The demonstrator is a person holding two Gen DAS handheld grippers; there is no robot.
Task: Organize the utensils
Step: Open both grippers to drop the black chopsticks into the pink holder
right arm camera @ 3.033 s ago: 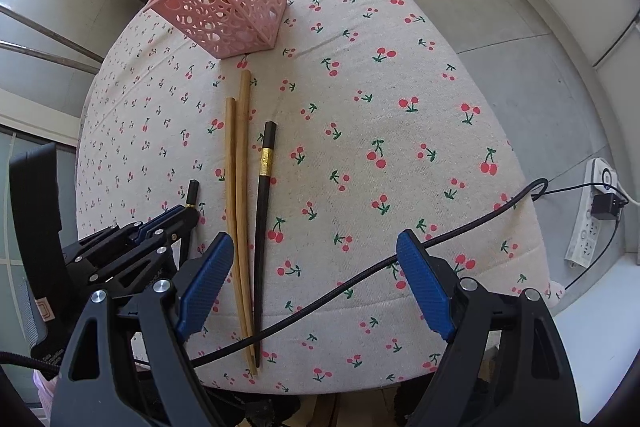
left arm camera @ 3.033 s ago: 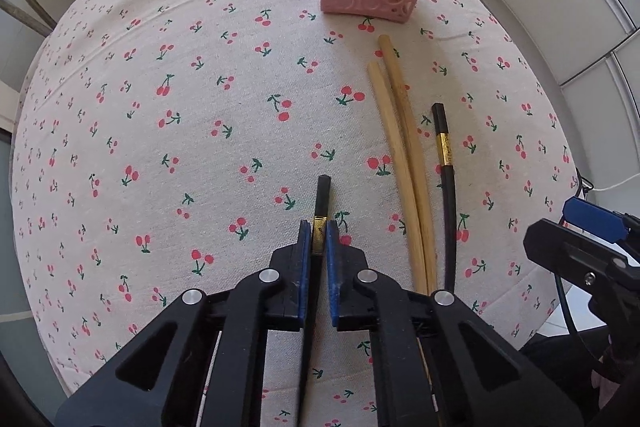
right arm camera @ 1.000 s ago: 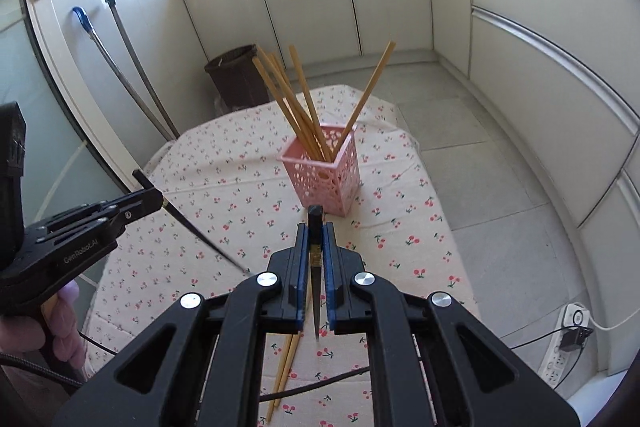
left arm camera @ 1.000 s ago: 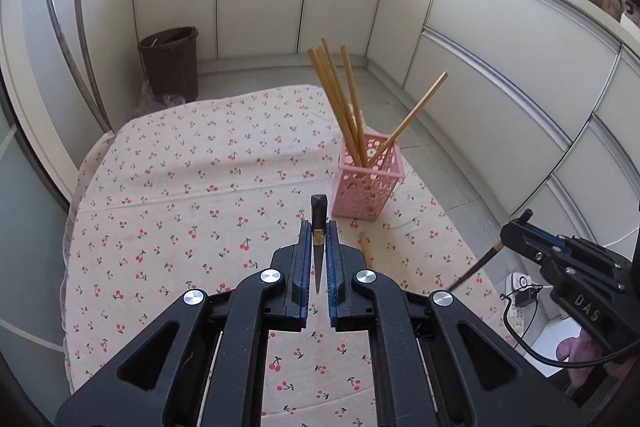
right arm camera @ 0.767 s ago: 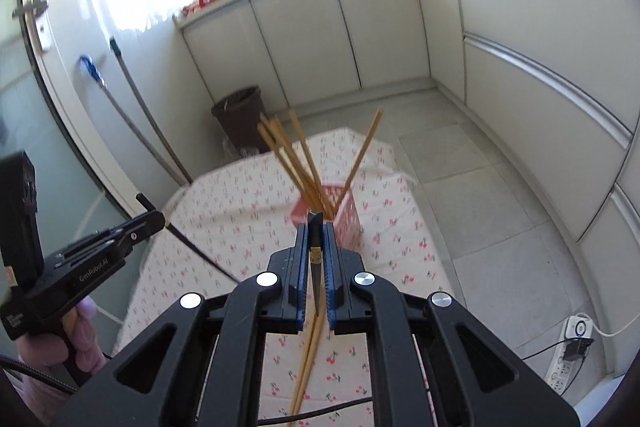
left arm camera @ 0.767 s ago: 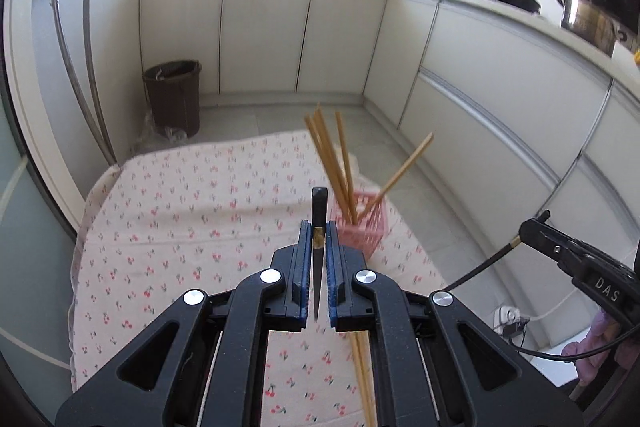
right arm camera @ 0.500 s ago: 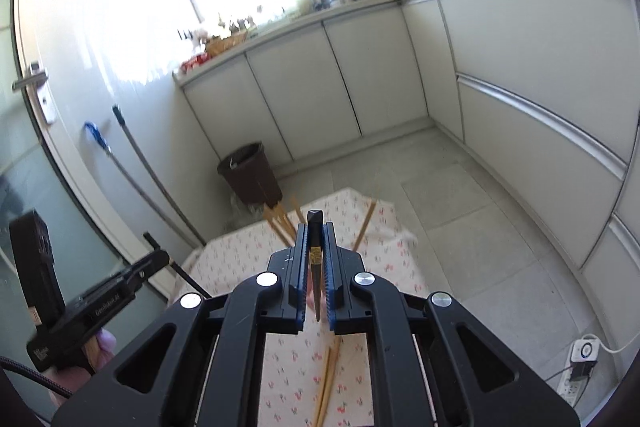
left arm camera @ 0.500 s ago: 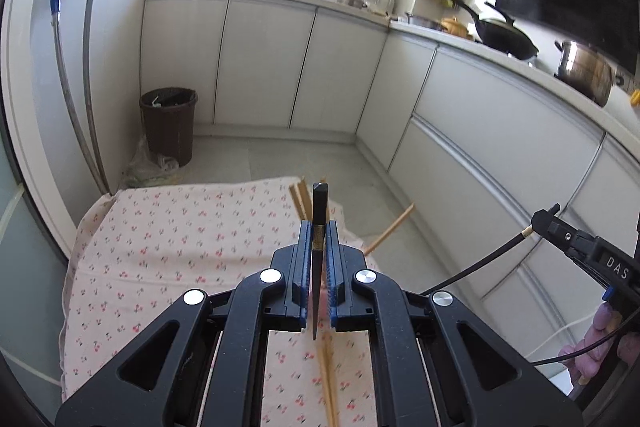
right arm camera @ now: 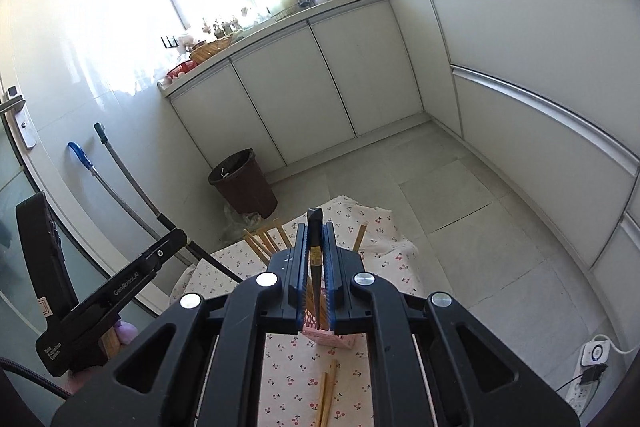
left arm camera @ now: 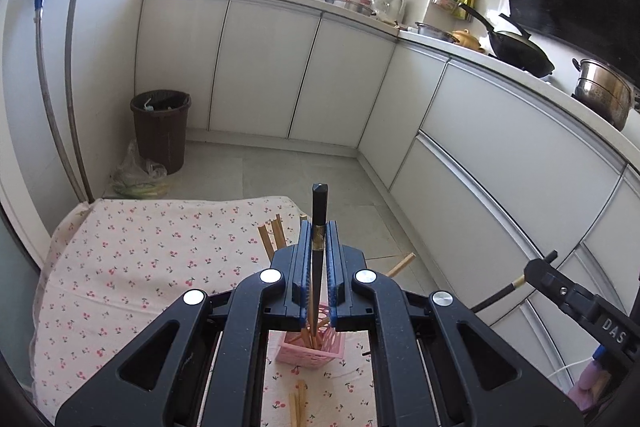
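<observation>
Left gripper [left arm camera: 319,255] raised, tilted downward, clamped on black chopstick [left arm camera: 319,223], right gripper [right arm camera: 316,259] likewise gripping another chopstick [right arm camera: 315,239], pink holder [left arm camera: 316,349] below both

- The pink holder [left arm camera: 316,349] stands on the cherry-print cloth [left arm camera: 132,267], already bristling with wooden chopsticks [left arm camera: 272,235] that lean outward; gaps between them are narrow
- Two loose wooden chopsticks [right arm camera: 326,395] lie on the cloth just before the holder
- The cloth left of the holder lies bare
</observation>
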